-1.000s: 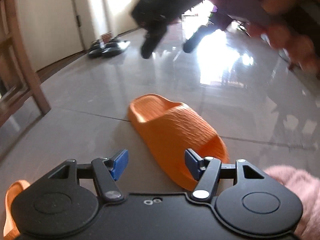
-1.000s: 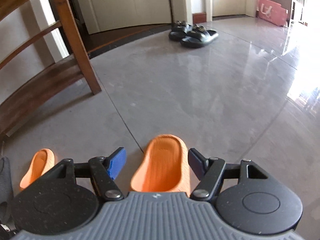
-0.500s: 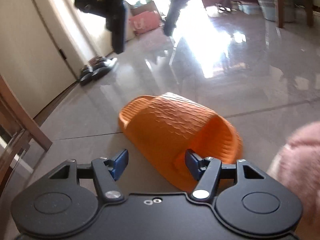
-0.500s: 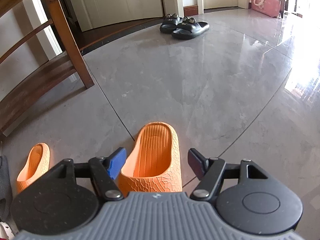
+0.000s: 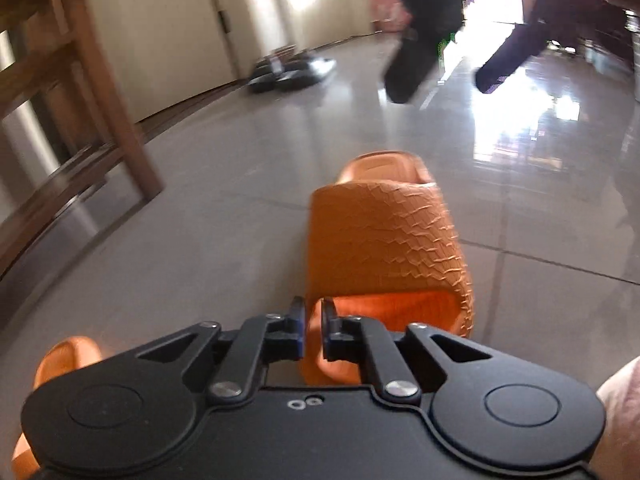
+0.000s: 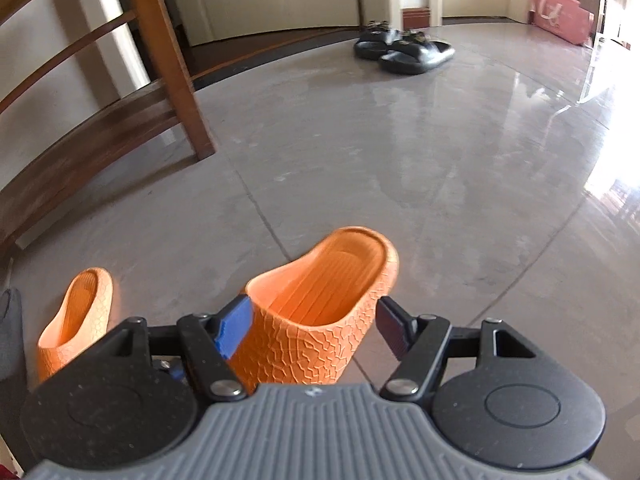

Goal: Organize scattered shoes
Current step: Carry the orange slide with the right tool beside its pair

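While my left gripper pinches the toe-end rim of an orange slide slipper, my right gripper straddles that slipper's strap, jaws spread; its mate lies just left on the floor.

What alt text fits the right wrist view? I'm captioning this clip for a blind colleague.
The right gripper straddles a large orange slide sandal, its blue-padded fingers spread on either side. A second orange sandal lies to the left on the grey floor, with black sandals far ahead.
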Tool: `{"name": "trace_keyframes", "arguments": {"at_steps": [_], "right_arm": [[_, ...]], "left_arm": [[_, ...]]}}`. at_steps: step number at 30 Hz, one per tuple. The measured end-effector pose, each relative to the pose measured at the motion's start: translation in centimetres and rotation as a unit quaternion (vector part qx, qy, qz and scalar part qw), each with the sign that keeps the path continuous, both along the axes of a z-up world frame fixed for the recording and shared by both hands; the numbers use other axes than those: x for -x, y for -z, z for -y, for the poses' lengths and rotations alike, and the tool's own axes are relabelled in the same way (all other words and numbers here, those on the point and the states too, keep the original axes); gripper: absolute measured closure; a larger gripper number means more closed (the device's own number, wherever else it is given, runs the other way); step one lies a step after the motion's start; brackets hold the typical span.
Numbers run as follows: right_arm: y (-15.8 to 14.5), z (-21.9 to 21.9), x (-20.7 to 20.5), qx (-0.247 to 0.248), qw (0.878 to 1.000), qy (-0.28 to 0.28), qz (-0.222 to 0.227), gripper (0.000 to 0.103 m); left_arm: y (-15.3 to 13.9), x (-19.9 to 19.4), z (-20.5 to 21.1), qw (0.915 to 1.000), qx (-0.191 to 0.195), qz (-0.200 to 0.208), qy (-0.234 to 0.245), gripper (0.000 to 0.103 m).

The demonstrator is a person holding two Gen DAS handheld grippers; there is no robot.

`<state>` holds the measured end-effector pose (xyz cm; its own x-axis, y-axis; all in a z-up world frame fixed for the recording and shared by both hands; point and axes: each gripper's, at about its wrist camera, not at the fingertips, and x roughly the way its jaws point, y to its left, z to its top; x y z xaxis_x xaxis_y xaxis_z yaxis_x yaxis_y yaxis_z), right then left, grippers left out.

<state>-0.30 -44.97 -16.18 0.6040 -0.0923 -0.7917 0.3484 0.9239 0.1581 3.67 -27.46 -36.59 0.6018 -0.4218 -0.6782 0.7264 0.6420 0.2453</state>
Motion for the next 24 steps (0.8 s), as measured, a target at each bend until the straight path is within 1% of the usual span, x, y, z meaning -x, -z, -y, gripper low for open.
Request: {"name": "trace_keyframes", "arguments": {"at_steps": [2,4,6,8,9,10,12,15,18,19,20,21,23,24], "right_arm": [[0.2,-0.5,-0.5,0.0,1.0,-0.011,-0.002,0.031],[0.4,-1.3,-1.3,-0.003,1.0,-0.028,-0.005,0.031],[0.6,-2.0,-2.0,-0.009,0.999,-0.042,-0.007,0.031],[0.9,-2.3,-2.7,-0.016,0.999,-0.05,-0.009,0.031],[1.3,-2.3,-3.5,-0.026,0.998,-0.05,-0.01,0.031],[1.4,-2.3,-3.9,-0.032,0.998,-0.049,-0.011,0.031],[1.8,-2.1,-5.2,-0.048,0.998,-0.048,-0.009,0.031],[2.4,-2.2,-6.6,-0.05,0.997,-0.057,-0.016,0.033],[3.3,-1.9,-7.7,-0.054,0.996,-0.055,-0.035,0.035],[3.6,-1.7,-8.0,-0.054,0.996,-0.053,-0.043,0.039],[3.8,-1.6,-8.2,-0.054,0.996,-0.053,-0.047,0.049],[4.1,-1.5,-8.5,-0.054,0.996,-0.057,-0.052,0.054],[4.6,-1.6,-9.1,-0.055,0.994,-0.067,-0.064,0.067],[5.1,-1.7,-9.4,-0.056,0.993,-0.073,-0.07,0.067]], "left_arm": [[-0.3,-0.4,-0.7,0.9999,-0.002,-0.001,-0.011,0.098],[-0.6,-1.2,-1.7,0.9996,0.003,-0.02,-0.021,0.098],[-1.0,-1.9,-2.8,0.9987,0.008,-0.039,-0.032,0.094],[-1.4,-2.7,-3.9,0.9974,0.013,-0.058,-0.042,0.085],[-1.5,-3.0,-4.5,0.9964,0.016,-0.069,-0.046,0.082],[-1.8,-3.4,-5.0,0.9952,0.02,-0.084,-0.048,0.081],[-2.4,-4.1,-5.8,0.9929,0.029,-0.098,-0.061,0.08],[-3.3,-4.8,-6.9,0.9905,0.038,-0.108,-0.076,0.078],[-4.2,-5.1,-7.8,0.9896,0.044,-0.113,-0.077,0.076],[-4.5,-5.1,-8.0,0.9894,0.045,-0.114,-0.078,0.076],[-4.5,-5.0,-8.2,0.9894,0.045,-0.114,-0.079,0.075],[-4.9,-5.2,-8.5,0.989,0.045,-0.114,-0.082,0.075],[-5.6,-5.9,-9.3,0.9867,0.045,-0.121,-0.099,0.073],[-5.9,-6.2,-9.8,0.9851,0.045,-0.126,-0.108,0.073]]}}
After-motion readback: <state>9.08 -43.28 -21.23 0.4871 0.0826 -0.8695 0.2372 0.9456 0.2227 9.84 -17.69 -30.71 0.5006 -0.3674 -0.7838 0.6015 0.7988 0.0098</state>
